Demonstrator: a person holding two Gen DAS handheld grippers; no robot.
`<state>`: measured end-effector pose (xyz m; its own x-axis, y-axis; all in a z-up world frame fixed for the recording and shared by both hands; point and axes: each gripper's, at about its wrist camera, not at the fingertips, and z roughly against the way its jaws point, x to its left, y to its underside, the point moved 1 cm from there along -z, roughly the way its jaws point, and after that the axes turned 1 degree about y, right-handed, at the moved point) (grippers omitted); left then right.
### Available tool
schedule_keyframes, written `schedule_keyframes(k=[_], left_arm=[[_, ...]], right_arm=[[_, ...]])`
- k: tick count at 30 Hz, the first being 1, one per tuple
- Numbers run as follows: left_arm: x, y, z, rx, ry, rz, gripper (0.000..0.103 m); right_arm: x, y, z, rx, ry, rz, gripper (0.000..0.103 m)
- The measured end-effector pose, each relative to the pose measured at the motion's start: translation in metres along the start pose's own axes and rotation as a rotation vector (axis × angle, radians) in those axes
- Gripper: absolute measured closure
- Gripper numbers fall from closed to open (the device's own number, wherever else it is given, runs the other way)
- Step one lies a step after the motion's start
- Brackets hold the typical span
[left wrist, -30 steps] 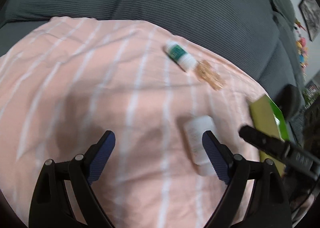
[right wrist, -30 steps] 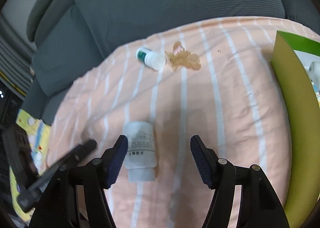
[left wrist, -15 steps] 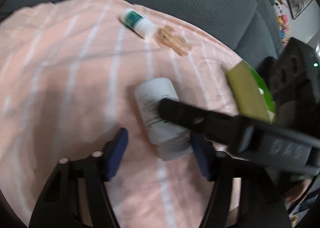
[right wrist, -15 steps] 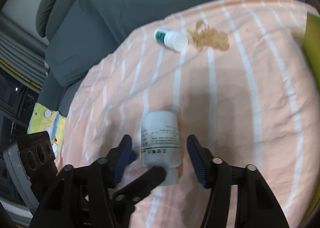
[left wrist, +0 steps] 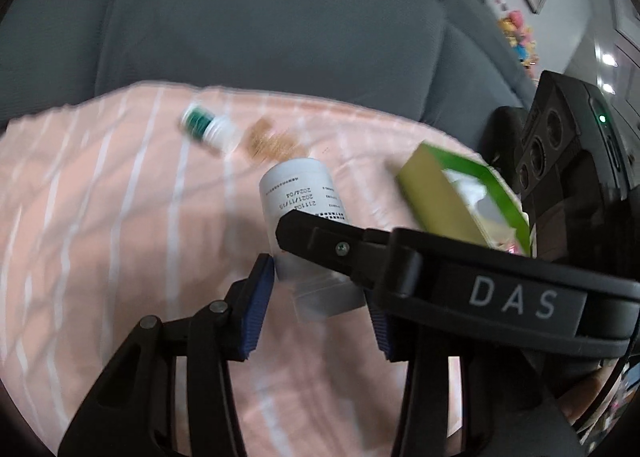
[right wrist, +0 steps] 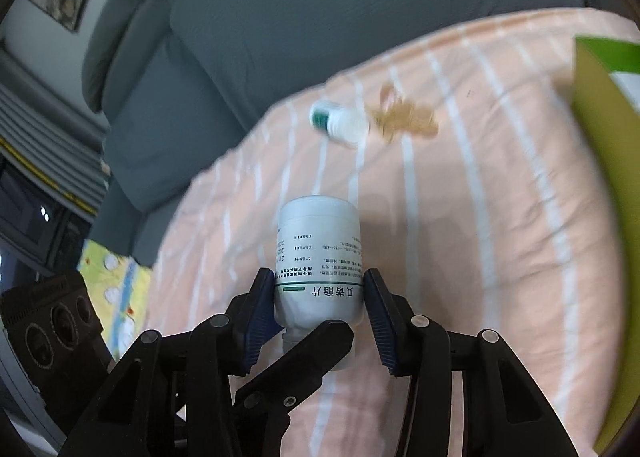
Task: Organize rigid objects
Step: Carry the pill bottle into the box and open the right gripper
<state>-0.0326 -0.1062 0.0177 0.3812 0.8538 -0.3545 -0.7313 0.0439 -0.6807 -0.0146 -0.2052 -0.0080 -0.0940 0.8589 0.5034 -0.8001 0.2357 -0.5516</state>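
Left wrist view: a peach white-striped blanket (left wrist: 120, 217) over a grey corduroy sofa (left wrist: 260, 17). The left gripper (left wrist: 318, 299) is closing on the white printed plastic bottle (left wrist: 298, 197)'s cap; at two o'clock, a green cardboard box (left wrist: 444, 197).

Right wrist view: the right gripper (right wrist: 320, 301) is closing, pads clamping the bottle's body; at twelve, a small green-capped vial (right wrist: 338, 123) beside spilled tan pills (right wrist: 404, 117).
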Motion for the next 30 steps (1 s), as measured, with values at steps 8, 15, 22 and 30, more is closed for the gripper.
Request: schedule_keyframes(k=[8,15,22,30], left_arm=[[-0.066,-0.018,0.001,-0.094,0.092,-0.151,0.060],[-0.117,-0.023,-0.025,-0.060,0.177,-0.232,0.060],[-0.152,-0.021,-0.051,-0.016,0.234,-0.284,0.061],[-0.177,-0.015,-0.078,0.057,0.293,-0.285,0.061]], right_arm=[[-0.012,-0.012,0.077,-0.194,0.039,-0.019,0.054],[-0.052,-0.016,0.128,-0.291,0.097,-0.089,0.054],[-0.095,-0.012,0.156,-0.336,0.134,-0.184,0.054],[-0.132,-0.007,0.171,-0.327,0.164,-0.256,0.054]])
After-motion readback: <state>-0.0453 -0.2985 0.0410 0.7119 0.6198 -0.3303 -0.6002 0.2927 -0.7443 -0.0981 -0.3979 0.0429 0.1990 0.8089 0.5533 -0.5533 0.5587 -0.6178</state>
